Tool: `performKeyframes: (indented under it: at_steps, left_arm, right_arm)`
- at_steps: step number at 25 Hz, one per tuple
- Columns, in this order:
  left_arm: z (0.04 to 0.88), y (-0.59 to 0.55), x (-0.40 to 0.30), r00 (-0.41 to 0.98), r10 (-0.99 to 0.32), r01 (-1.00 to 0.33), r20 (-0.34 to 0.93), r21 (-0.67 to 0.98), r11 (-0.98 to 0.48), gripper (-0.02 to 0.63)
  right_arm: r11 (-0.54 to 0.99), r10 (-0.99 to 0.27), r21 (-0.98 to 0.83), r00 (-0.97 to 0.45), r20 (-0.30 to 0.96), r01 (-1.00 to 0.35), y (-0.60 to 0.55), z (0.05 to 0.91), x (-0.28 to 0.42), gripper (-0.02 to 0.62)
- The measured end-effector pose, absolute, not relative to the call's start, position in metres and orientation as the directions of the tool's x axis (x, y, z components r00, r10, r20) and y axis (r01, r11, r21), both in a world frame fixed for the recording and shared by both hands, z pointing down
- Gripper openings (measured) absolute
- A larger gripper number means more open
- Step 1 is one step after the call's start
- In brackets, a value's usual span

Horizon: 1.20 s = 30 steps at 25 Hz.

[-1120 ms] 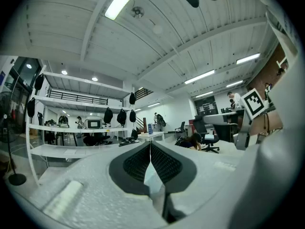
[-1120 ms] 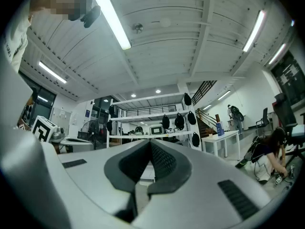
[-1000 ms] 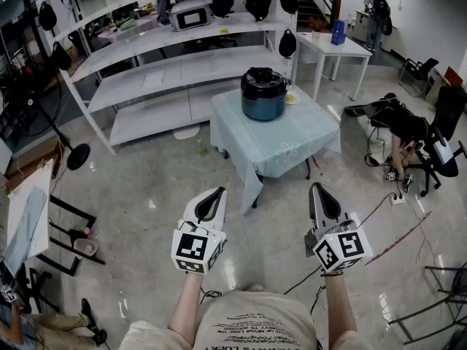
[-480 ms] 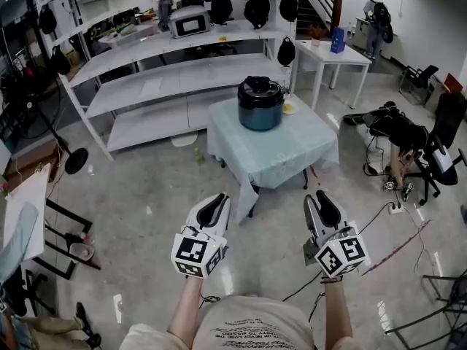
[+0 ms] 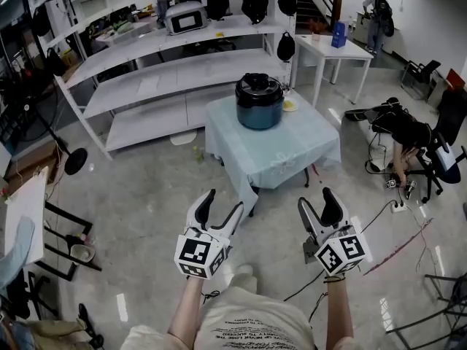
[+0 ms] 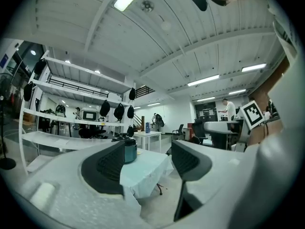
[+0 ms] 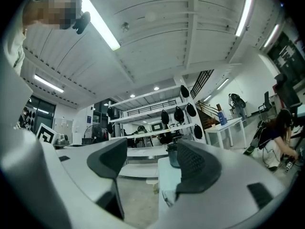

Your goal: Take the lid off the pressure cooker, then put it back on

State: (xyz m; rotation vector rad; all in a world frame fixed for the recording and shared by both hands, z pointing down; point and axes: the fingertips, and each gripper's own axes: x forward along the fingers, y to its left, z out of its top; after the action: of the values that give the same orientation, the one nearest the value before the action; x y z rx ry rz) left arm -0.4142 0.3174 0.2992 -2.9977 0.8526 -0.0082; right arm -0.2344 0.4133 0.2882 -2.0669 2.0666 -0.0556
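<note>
A dark blue pressure cooker (image 5: 258, 102) with its black lid (image 5: 257, 84) on stands on a small table (image 5: 292, 148) draped in a pale blue cloth, well ahead of me. My left gripper (image 5: 222, 208) and right gripper (image 5: 318, 204) hang over the floor, far short of the table. Both have just been opening and now stand open with nothing between the jaws. The left gripper view shows the cooker (image 6: 130, 149) beside the left jaw; in the right gripper view the cooker (image 7: 172, 156) is partly hidden by the right jaw.
Long white shelves (image 5: 168, 71) with black bags and a microwave (image 5: 183, 17) run behind the table. A white desk (image 5: 332, 48) stands at the back right. A person crouches by chairs and cables (image 5: 405, 141) at the right. A stand and rack (image 5: 69, 221) are at the left.
Both grippers went from shut to open. The view has drawn a little closer to the table, and both hands have sunk slightly in the picture.
</note>
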Motion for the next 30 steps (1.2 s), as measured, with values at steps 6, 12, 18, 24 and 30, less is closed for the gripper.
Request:
performKeyframes:
  at_steps: [6,12,18,24,30]
  left_arm:
    - [0.304,0.294,-0.402,0.841,-0.541,-0.541,0.005,-0.031,-0.841,0.299]
    - [0.317,0.262,-0.376,0.848,-0.528,-0.528,0.034,-0.016,-0.849,0.299]
    - [0.325,0.216,-0.333,0.862,-0.504,-0.504,0.061,-0.009,-0.864,0.299]
    - [0.329,0.157,-0.288,0.866,-0.493,-0.496,0.088,0.013,-0.868,0.299]
    - [0.338,0.099,-0.250,0.862,-0.493,-0.500,0.114,0.045,-0.865,0.299]
  right_arm:
    - [0.007,-0.993,-0.195,0.017,-0.120,-0.981,0.393,0.294,-0.216,0.311]
    - [0.011,-0.992,-0.219,0.017,-0.124,-0.976,0.364,0.301,-0.190,0.311]
    - [-0.005,-0.995,-0.230,0.027,-0.092,-0.973,0.317,0.308,-0.154,0.311]
    - [-0.009,-0.998,-0.237,0.025,-0.065,-0.972,0.255,0.310,-0.111,0.311]
    - [0.005,-0.999,-0.240,0.004,-0.035,-0.971,0.196,0.315,-0.075,0.311]
